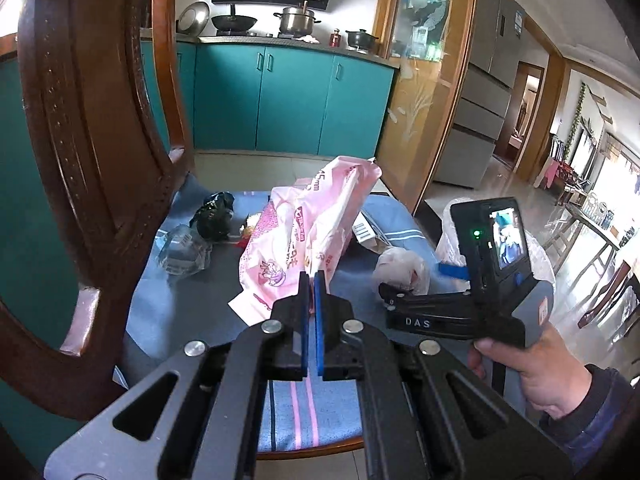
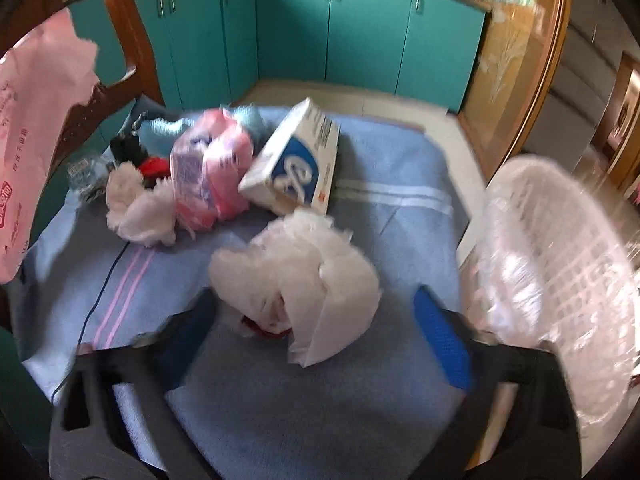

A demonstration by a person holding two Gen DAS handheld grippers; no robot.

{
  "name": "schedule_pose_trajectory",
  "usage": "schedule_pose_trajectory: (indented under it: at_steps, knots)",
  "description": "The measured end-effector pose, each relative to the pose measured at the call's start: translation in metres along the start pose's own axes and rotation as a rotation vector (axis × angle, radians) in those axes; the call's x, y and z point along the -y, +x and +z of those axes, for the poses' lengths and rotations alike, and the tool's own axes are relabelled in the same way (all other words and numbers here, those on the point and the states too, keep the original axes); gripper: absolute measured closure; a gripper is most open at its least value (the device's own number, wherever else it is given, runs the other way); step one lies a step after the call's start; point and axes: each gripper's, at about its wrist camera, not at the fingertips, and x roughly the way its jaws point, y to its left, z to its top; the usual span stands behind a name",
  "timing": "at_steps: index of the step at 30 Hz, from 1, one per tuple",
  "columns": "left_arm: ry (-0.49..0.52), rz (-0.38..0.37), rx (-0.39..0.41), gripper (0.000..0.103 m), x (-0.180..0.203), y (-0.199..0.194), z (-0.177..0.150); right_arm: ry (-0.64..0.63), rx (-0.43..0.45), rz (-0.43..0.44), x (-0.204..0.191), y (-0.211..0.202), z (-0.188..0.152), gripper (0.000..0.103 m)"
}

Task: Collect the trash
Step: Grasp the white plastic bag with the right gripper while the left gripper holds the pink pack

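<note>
My left gripper (image 1: 312, 280) is shut on the lower edge of a pink printed plastic bag (image 1: 304, 220), which stands lifted above the blue cloth (image 1: 192, 312); the same bag hangs at the left edge of the right wrist view (image 2: 36, 140). My right gripper (image 2: 320, 320) points down at a crumpled white plastic bag (image 2: 304, 264), which lies on the cloth between its blue pads (image 2: 440, 340). The jaws stand wide of it, and I see no pad pressing on it. The picture is blurred.
On the cloth behind lie a white and blue box (image 2: 296, 164), a pink and purple packet (image 2: 212, 172), white crumpled tissue (image 2: 136, 208), a black bag (image 1: 214, 216) and clear plastic (image 1: 184, 250). A lined white basket (image 2: 552, 264) stands right. A wooden chair back (image 1: 100, 120) rises left.
</note>
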Motion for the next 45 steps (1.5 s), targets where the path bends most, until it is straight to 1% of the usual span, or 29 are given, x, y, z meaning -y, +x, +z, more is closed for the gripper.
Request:
schedule_pose_trajectory:
  at_steps: [1,2,3,6,8,10,12,13,16,17,18,19,21,23,24,25,27,28,29,31,32,33,35,37,39,41,42,45]
  knots:
    - [0.001,-0.002,0.000,0.099,-0.001,-0.001,-0.001,0.019,-0.020,0.046,0.002,-0.003,-0.001,0.046]
    - [0.000,-0.004,0.000,0.099,-0.001,-0.001,-0.001,0.030,-0.019,0.079,0.002,-0.010,-0.002,0.051]
    - [-0.003,-0.007,-0.001,0.100,-0.001,0.000,0.000,0.032,-0.007,0.116,0.000,-0.020,-0.003,0.059]
    - [-0.012,-0.012,0.004,0.099,-0.004,0.000,0.002,0.012,0.045,0.165,-0.008,-0.057,-0.015,0.069]
    - [-0.014,-0.015,0.008,0.099,-0.004,-0.002,0.003,0.002,0.097,0.188,-0.013,-0.082,-0.021,0.072]
    - [-0.011,-0.015,0.006,0.099,-0.003,-0.003,0.002,-0.007,0.162,0.183,-0.016,-0.105,-0.028,0.074]
    - [0.001,-0.012,-0.002,0.099,-0.002,-0.001,0.001,-0.016,0.188,0.178,-0.018,-0.114,-0.031,0.075]
    - [0.004,-0.009,-0.005,0.099,-0.001,0.000,0.000,-0.019,0.186,0.181,-0.018,-0.114,-0.031,0.075]
    - [-0.001,-0.003,-0.013,0.099,-0.002,0.003,0.000,-0.016,0.128,0.176,-0.013,-0.098,-0.032,0.074]
    - [-0.002,-0.001,-0.015,0.099,-0.002,0.004,0.000,-0.001,0.118,0.167,-0.009,-0.092,-0.033,0.062]
    - [-0.003,0.002,-0.019,0.099,-0.003,0.005,0.000,0.015,0.109,0.158,-0.006,-0.089,-0.036,0.040]
    - [-0.002,0.002,-0.020,0.099,-0.002,0.005,-0.001,0.039,0.103,0.163,-0.002,-0.089,-0.039,0.033]
    - [0.001,0.003,-0.023,0.099,-0.002,0.006,-0.001,0.050,0.126,0.165,0.001,-0.094,-0.048,0.018]
    - [-0.001,0.003,-0.024,0.099,0.000,0.006,0.000,0.030,0.134,0.138,-0.004,-0.099,-0.060,0.013]
    - [-0.003,-0.001,-0.025,0.099,0.000,0.007,0.000,0.010,0.123,0.128,-0.008,-0.098,-0.065,0.013]
    - [-0.002,-0.003,-0.025,0.099,0.001,0.007,0.000,-0.016,0.097,0.105,-0.014,-0.093,-0.070,0.013]
    - [0.003,-0.006,-0.025,0.099,0.003,0.007,0.000,-0.059,0.043,0.090,-0.021,-0.082,-0.074,0.013]
    - [0.006,-0.009,-0.026,0.099,0.005,0.007,-0.001,-0.072,0.018,0.079,-0.023,-0.076,-0.076,0.016]
    - [0.008,-0.011,-0.027,0.099,0.005,0.008,-0.001,-0.070,0.000,0.079,-0.024,-0.072,-0.077,0.039]
    - [0.011,-0.010,-0.028,0.099,0.005,0.008,-0.001,-0.044,-0.027,0.121,-0.020,-0.068,-0.076,0.062]
    - [0.009,-0.008,-0.029,0.099,0.004,0.008,-0.001,-0.035,-0.019,0.134,-0.018,-0.071,-0.075,0.072]
    - [0.006,-0.005,-0.029,0.099,0.002,0.008,-0.002,-0.033,-0.002,0.143,-0.017,-0.076,-0.073,0.077]
    - [-0.001,-0.002,-0.028,0.099,0.000,0.007,-0.002,-0.024,0.058,0.164,-0.017,-0.091,-0.069,0.080]
    - [-0.008,-0.001,-0.022,0.099,-0.002,0.005,-0.001,-0.021,0.138,0.179,-0.016,-0.108,-0.064,0.082]
    - [-0.011,-0.001,-0.018,0.099,-0.003,0.003,-0.001,-0.011,0.234,0.157,-0.013,-0.126,-0.060,0.082]
    - [-0.010,-0.003,-0.019,0.099,-0.001,0.003,-0.002,0.000,0.285,0.135,-0.009,-0.134,-0.058,0.082]
    - [-0.008,-0.004,-0.021,0.099,0.000,0.003,-0.002,0.008,0.296,0.125,-0.007,-0.135,-0.057,0.082]
    - [-0.007,-0.004,-0.024,0.099,0.000,0.004,-0.002,0.019,0.282,0.109,-0.001,-0.129,-0.055,0.082]
